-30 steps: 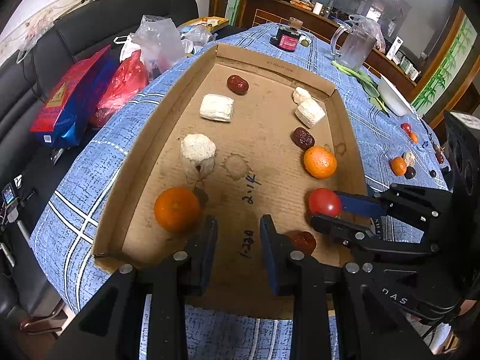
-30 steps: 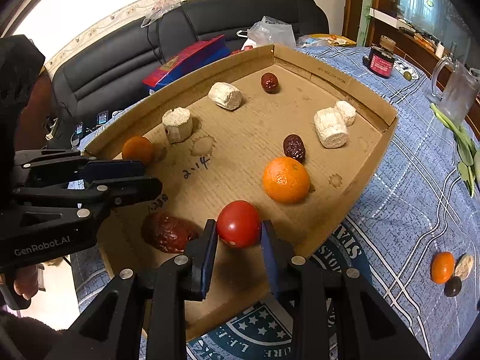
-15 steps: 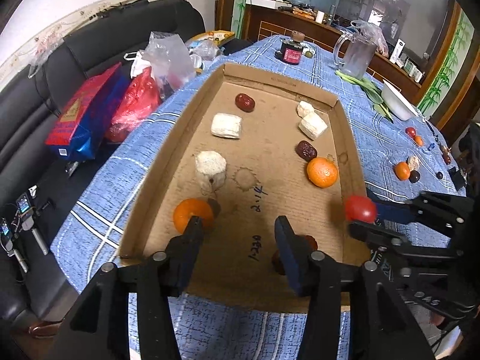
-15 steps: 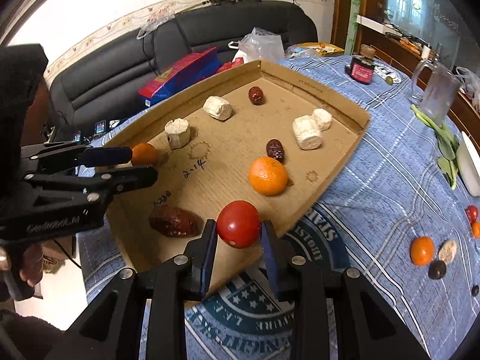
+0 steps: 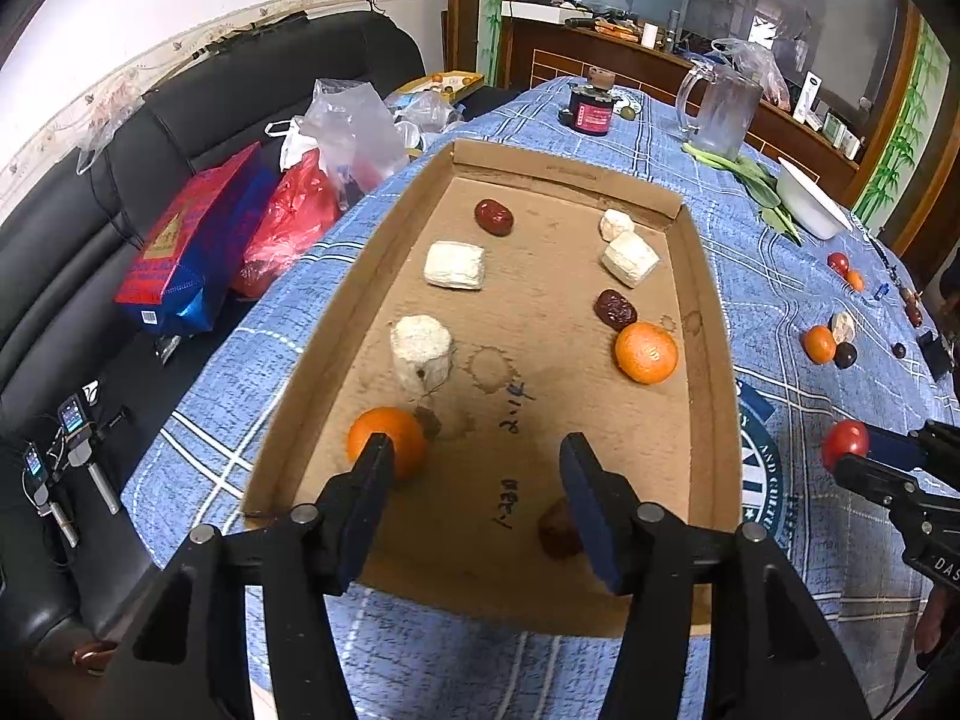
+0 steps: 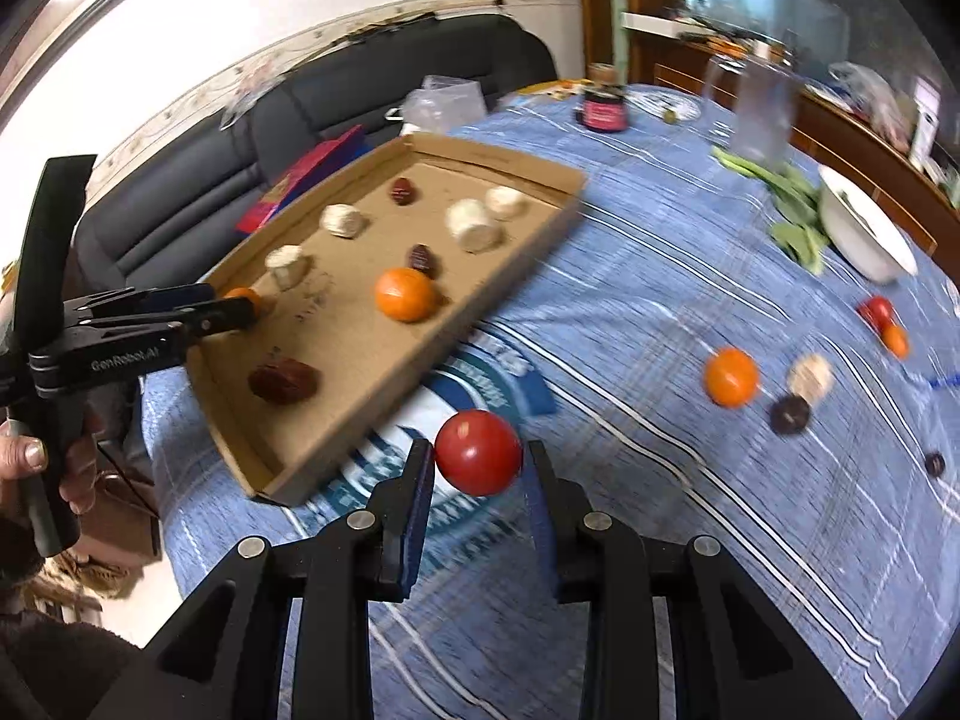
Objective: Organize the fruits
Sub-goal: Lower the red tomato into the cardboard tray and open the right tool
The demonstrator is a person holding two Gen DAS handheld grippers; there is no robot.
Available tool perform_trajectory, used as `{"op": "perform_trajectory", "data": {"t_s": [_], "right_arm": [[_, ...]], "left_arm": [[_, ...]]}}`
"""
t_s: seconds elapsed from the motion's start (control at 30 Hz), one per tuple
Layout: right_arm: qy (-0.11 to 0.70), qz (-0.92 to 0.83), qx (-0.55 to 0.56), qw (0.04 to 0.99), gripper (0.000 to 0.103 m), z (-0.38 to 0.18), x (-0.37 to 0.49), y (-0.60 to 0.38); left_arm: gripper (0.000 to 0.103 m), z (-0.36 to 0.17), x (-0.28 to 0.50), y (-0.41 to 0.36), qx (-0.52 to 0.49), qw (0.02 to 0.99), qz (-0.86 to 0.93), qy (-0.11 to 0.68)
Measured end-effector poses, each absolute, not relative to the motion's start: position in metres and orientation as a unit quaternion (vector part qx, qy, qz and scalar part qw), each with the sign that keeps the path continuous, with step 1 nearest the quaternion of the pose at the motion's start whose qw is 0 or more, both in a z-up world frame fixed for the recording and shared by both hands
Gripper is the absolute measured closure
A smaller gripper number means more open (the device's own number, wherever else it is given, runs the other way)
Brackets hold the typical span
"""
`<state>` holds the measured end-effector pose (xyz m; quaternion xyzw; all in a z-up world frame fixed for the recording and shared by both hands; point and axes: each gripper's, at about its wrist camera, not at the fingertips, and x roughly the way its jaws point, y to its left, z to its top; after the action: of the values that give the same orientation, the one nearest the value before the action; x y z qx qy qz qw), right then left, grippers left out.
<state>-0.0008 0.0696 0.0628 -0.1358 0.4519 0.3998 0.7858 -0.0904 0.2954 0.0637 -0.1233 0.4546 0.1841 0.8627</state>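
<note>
My right gripper (image 6: 477, 468) is shut on a red tomato (image 6: 478, 451) and holds it above the blue cloth, just right of the cardboard tray (image 6: 510, 165); it also shows in the left wrist view (image 5: 845, 445). My left gripper (image 5: 474, 474) is open and empty over the tray's near end (image 5: 480, 594). An orange (image 5: 387, 441) lies by its left finger and a dark date (image 5: 558, 531) by its right finger. The tray also holds another orange (image 5: 646, 352), two more dates and several white chunks.
On the cloth to the right lie an orange (image 6: 731, 376), a pale piece (image 6: 810, 377), a dark fruit (image 6: 789, 414), a tomato (image 6: 876, 312) and a white bowl (image 6: 864, 234). A glass jug (image 5: 717, 108) and jar (image 5: 591, 114) stand behind. Bags (image 5: 288, 222) lie left on the sofa.
My right gripper has carried the tomato out of the tray, to the right over the cloth. My left gripper has opened wider and pulled back and up from the tray.
</note>
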Motion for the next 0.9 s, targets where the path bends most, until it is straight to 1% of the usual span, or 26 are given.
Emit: {"op": "perform_trajectory", "data": {"t_s": [0.1,0.27,0.33,0.5,0.57,0.63,0.77,0.9], "right_arm": [[0.448,0.401,-0.134,0.788,0.07,0.065,0.004,0.063],[0.433,0.417,-0.15,0.785,0.07,0.072,0.009,0.08],[0.433,0.405,-0.164,0.788,0.07,0.068,0.01,0.069],[0.445,0.401,-0.197,0.776,0.07,0.047,0.004,0.053],[0.462,0.4,-0.182,0.771,0.07,0.038,0.009,0.05],[0.46,0.394,-0.178,0.775,0.059,0.033,0.014,0.052],[0.457,0.371,-0.19,0.786,0.058,0.027,0.026,0.062],[0.458,0.363,-0.212,0.783,0.06,0.02,0.03,0.068]], "left_arm": [[0.046,0.064,-0.088,0.296,-0.13,0.861,0.186,0.454],[0.046,0.068,-0.088,0.296,-0.134,0.857,0.185,0.462],[0.046,0.076,-0.095,0.293,-0.13,0.868,0.174,0.447],[0.046,0.083,-0.1,0.289,-0.12,0.873,0.167,0.441],[0.046,0.082,-0.098,0.285,-0.123,0.874,0.161,0.441],[0.046,0.079,-0.093,0.279,-0.117,0.874,0.153,0.445],[0.046,0.072,-0.082,0.271,-0.105,0.871,0.144,0.457],[0.046,0.065,-0.076,0.268,-0.085,0.866,0.155,0.467]]}}
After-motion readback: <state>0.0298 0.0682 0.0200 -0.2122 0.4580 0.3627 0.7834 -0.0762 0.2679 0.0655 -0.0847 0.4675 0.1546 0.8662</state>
